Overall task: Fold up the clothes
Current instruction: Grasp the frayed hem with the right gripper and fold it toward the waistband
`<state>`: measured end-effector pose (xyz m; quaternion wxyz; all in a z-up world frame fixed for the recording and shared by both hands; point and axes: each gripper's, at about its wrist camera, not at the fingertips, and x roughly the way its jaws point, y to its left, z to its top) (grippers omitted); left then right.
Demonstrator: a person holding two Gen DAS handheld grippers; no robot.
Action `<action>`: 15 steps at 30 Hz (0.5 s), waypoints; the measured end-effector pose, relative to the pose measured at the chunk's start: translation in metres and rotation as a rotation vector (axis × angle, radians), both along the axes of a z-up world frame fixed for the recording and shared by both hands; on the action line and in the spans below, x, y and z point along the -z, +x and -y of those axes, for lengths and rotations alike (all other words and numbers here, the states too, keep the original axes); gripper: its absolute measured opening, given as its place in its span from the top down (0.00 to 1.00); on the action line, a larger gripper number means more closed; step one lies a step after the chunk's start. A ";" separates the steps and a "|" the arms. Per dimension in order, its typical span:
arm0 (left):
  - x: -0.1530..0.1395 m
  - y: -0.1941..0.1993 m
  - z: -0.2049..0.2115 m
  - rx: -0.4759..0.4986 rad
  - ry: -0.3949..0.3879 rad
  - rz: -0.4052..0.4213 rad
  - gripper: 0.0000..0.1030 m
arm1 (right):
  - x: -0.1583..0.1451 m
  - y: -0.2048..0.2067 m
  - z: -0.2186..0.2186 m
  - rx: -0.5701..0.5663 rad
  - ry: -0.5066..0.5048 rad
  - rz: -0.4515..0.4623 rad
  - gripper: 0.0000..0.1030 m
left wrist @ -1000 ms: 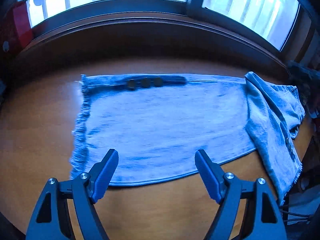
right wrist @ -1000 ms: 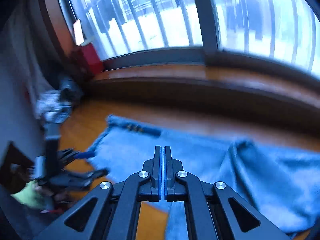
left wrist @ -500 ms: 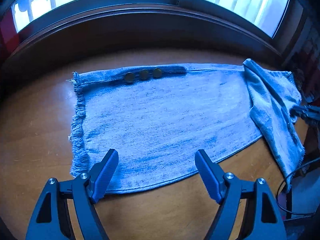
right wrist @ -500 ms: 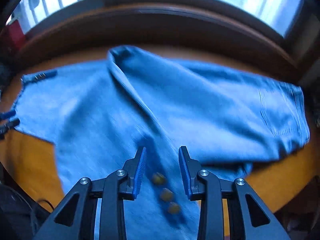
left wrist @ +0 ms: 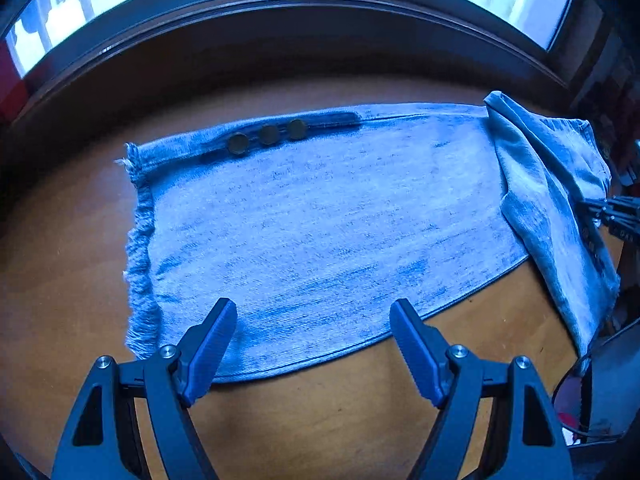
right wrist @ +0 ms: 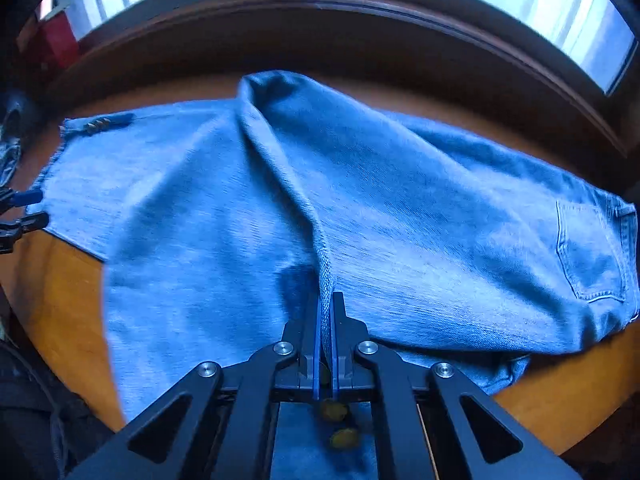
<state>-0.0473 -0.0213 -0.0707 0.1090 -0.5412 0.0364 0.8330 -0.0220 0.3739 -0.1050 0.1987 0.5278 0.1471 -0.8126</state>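
While clamped on the jeans [right wrist: 400,208] fold, right gripper [right wrist: 326,312] jaws hiding 1 button; left gripper [left wrist: 312,320] jaws apart.

bare table [left wrist: 60,280] left, jeans [left wrist: 320,220] centre

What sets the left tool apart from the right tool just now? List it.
1. The left tool is open, jaws spread wide; the right tool is shut on a raised fold of the jeans.
2. The left tool holds nothing and hovers over the frayed hem end; the right tool grips mid-garment, near the brass buttons.
Both have blue pads and point toward the window.
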 end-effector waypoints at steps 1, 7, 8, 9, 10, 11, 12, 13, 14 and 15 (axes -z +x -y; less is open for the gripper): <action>-0.001 0.000 0.004 0.005 0.004 -0.005 0.24 | -0.009 0.004 0.004 -0.007 -0.033 0.001 0.96; -0.012 0.001 0.030 0.039 0.010 -0.042 0.24 | -0.078 0.023 0.063 -0.095 -0.286 -0.038 0.96; -0.014 0.002 0.035 0.041 0.013 -0.053 0.24 | -0.086 0.025 0.084 -0.113 -0.324 -0.041 0.96; -0.017 0.003 0.040 0.043 0.016 -0.064 0.24 | -0.092 0.022 0.104 -0.130 -0.365 -0.036 0.96; -0.017 0.003 0.046 0.040 0.032 -0.067 0.24 | -0.095 0.018 0.122 -0.146 -0.396 -0.028 0.96; -0.017 0.002 0.050 0.035 0.045 -0.065 0.24 | -0.097 0.013 0.140 -0.160 -0.420 -0.019 0.96; -0.016 0.002 0.055 0.030 0.059 -0.063 0.24 | -0.093 0.005 0.159 -0.170 -0.423 -0.014 0.96; -0.015 -0.004 0.056 0.028 0.063 -0.063 0.24 | -0.086 -0.006 0.177 -0.177 -0.414 -0.010 0.96; -0.016 -0.006 0.060 0.025 0.062 -0.065 0.24 | -0.076 -0.015 0.195 -0.172 -0.402 0.008 0.96; -0.016 -0.007 0.064 0.022 0.061 -0.066 0.24 | -0.064 -0.024 0.213 -0.160 -0.387 0.034 0.96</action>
